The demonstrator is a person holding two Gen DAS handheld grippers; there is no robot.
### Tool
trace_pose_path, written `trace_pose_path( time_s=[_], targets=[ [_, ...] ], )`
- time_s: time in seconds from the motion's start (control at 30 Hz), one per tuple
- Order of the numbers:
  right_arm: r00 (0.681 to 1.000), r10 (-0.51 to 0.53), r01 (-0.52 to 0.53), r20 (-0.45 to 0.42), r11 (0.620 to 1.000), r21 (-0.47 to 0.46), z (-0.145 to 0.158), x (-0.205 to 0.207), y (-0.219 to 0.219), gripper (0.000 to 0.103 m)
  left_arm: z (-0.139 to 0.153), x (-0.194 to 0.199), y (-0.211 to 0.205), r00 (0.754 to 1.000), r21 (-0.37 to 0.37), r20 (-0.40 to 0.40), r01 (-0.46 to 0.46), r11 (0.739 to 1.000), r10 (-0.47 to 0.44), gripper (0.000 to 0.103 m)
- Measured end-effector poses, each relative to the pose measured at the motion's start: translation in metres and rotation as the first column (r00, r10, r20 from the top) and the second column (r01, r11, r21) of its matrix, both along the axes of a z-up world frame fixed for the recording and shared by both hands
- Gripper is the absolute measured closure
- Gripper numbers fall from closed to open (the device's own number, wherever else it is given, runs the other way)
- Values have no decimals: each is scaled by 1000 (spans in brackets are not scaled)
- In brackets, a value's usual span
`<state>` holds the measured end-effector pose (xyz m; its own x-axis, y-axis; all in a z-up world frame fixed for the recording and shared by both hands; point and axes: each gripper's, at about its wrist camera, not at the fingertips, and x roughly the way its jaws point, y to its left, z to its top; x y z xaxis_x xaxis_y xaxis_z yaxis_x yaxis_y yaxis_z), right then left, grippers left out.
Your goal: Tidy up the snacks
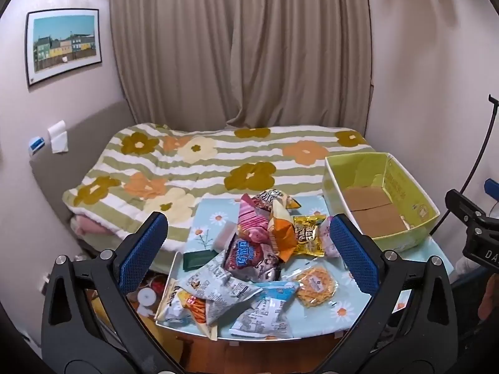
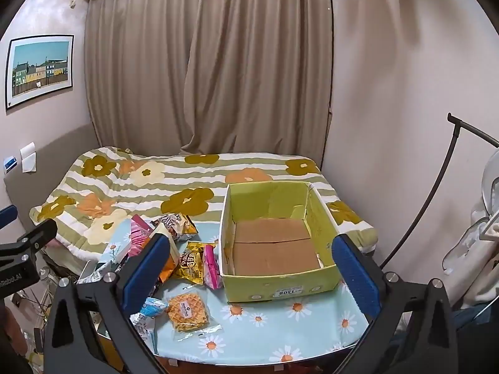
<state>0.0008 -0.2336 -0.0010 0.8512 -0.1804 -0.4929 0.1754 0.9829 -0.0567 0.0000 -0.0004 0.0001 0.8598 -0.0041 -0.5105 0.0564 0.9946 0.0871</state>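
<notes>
A pile of snack packets [image 1: 249,249] lies on the left part of a small table with a light-blue daisy cloth [image 1: 343,311]. It holds pink, orange, yellow and grey-white bags and a wrapped waffle [image 1: 316,285]. An empty yellow-green cardboard box [image 1: 379,205] stands at the table's right rear; it also shows in the right wrist view [image 2: 274,243]. My left gripper [image 1: 249,249] is open and empty, above the pile. My right gripper [image 2: 252,268] is open and empty, in front of the box. The waffle [image 2: 187,311] and the yellow bag [image 2: 191,263] lie left of the box.
A bed with a flowered striped quilt [image 1: 218,162] lies behind the table, with beige curtains [image 1: 243,46] behind it. A black stand [image 2: 436,193] and hanging items are at the right wall. Clutter sits on the floor left of the table [image 1: 146,296].
</notes>
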Motion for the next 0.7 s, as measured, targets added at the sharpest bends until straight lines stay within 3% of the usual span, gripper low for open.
trace_pose_path(
  time_s=[0.3,0.7],
  targets=[
    [1000,-5,5,-6,1000,3,-1,3,2,0,9,3,4,1000,-41,10,1,999,0,0],
    [1000,-2,2,-17,1000,4,-1,9,4,0,6,6,10,1000,-26,20,-13,1000,14,0]
  ],
)
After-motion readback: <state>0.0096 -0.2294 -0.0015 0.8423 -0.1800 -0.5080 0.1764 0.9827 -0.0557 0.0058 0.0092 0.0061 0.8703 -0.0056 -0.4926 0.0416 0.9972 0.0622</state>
